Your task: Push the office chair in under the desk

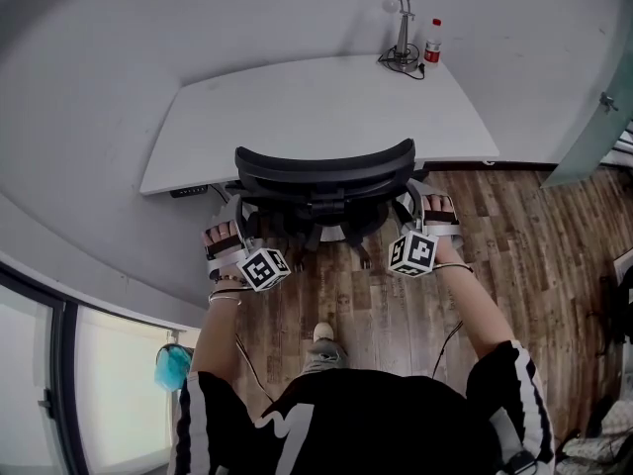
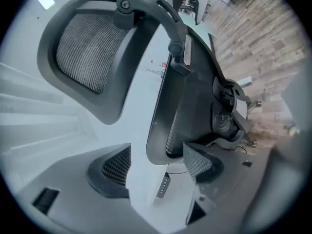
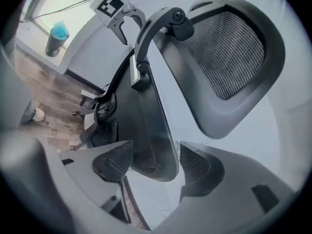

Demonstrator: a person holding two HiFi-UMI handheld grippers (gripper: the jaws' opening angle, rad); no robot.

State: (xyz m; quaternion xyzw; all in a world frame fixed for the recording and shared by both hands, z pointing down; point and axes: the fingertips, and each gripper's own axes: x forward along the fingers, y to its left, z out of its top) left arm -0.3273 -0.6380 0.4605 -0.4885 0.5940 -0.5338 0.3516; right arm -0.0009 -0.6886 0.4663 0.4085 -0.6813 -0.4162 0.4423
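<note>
Office chair (image 1: 326,171), black, mesh back and curved headrest: stands at the near edge of the white, broad desk (image 1: 316,107), seat part-way under, back facing the person. Its back runs crosswise, one side edge to each hand, both equally near; the desk lies straight beyond.
Left gripper (image 2: 157,165): jaws wide apart, the back's left edge between them, not clamped.
Right gripper (image 3: 155,162): likewise wide, straddling the right edge.
Judgement: push goes forward, evenly.

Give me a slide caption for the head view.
Office chair drawn up to the edge of the white desk; left tongs and right tongs open astride its back.
</note>
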